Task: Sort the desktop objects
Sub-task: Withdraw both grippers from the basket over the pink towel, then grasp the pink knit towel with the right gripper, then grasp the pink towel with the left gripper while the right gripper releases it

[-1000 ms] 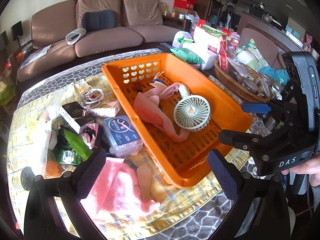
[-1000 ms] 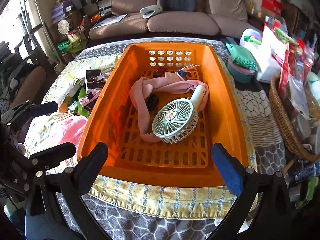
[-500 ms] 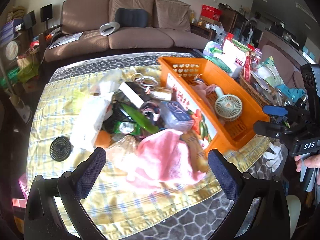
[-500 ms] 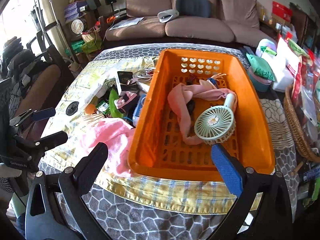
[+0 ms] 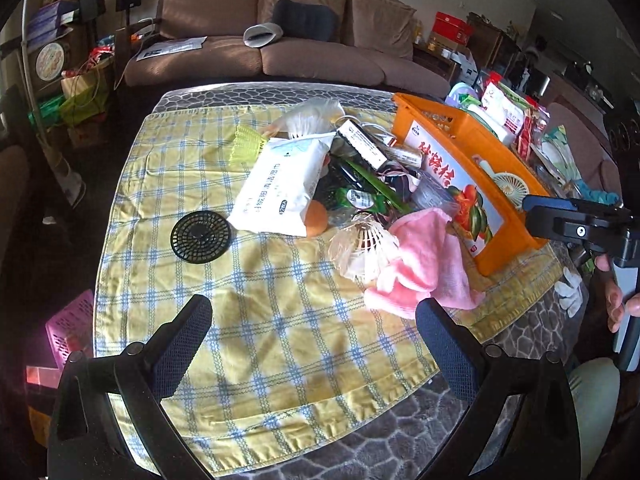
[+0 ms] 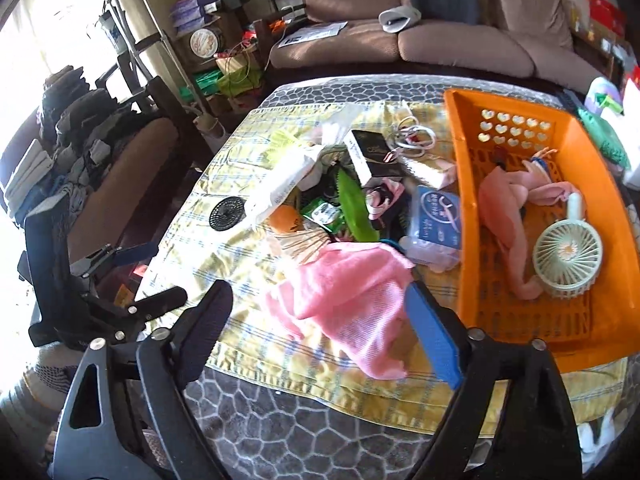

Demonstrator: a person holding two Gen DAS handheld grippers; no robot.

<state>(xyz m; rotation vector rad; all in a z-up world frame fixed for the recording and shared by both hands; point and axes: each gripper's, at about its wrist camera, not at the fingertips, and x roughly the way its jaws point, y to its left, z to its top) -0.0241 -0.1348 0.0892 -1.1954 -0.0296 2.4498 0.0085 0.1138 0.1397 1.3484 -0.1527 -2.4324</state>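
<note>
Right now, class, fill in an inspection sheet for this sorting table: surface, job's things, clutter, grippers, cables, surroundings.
Surface: yellow checked cloth over a grey patterned cover, near part bare.
Job's things: orange basket holds a handheld fan and a pink strap; pink towel, white wipes pack and black round grille lie on the cloth.
Clutter: mixed pile beside the basket.
Grippers: left gripper and right gripper open, holding nothing.
Cables: white coiled cable in the pile.
Surroundings: brown sofa behind.
</note>
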